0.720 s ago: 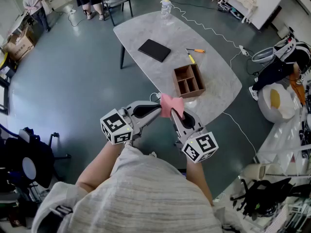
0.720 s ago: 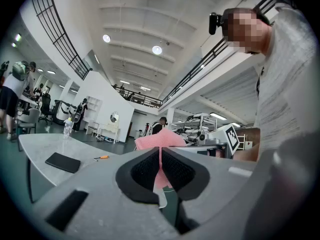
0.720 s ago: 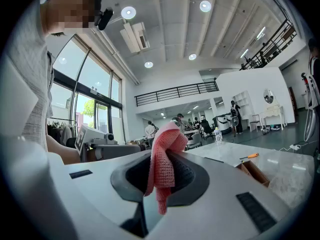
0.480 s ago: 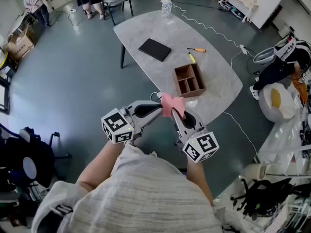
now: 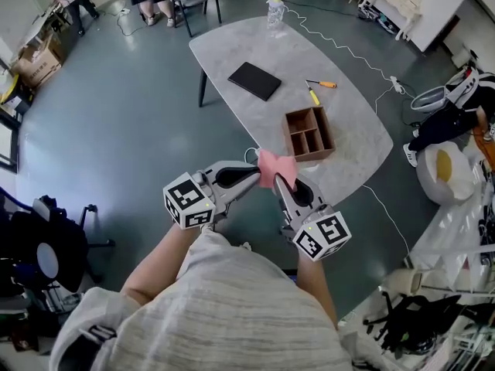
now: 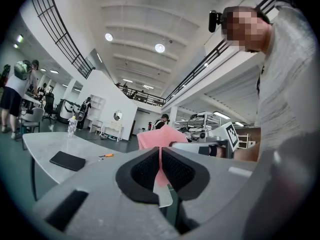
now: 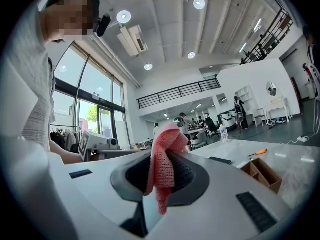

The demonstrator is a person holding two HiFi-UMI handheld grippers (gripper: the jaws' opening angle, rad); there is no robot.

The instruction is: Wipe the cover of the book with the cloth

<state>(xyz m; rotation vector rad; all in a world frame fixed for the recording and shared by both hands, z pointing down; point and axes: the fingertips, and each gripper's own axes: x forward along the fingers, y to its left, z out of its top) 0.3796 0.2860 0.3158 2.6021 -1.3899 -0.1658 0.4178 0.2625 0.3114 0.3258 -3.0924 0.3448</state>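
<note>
1. Fingers of the left gripper [image 5: 254, 176] are closed on a pink cloth [image 5: 272, 166], with a thin fold pinched between the dark pads. Fingers of the right gripper [image 5: 278, 184] are closed on the same cloth, and a bunched end is seen hanging down over its pads. Both grippers are held tip to tip in the air in front of the person, by the near end of the table.
2. A pale oval table [image 5: 356, 141] is seen beyond the grippers.
3. A wooden box [image 5: 309, 134] with compartments is set on the table's near half.
4. The book [image 5: 254, 80], dark-covered, is laid flat and shut on the far half, well apart from the cloth and untouched by either gripper.
5. A bottle [image 5: 274, 11] is stood upright at the far end.
6. An orange-handled screwdriver [image 5: 322, 84] is laid between the book and the box.
</note>
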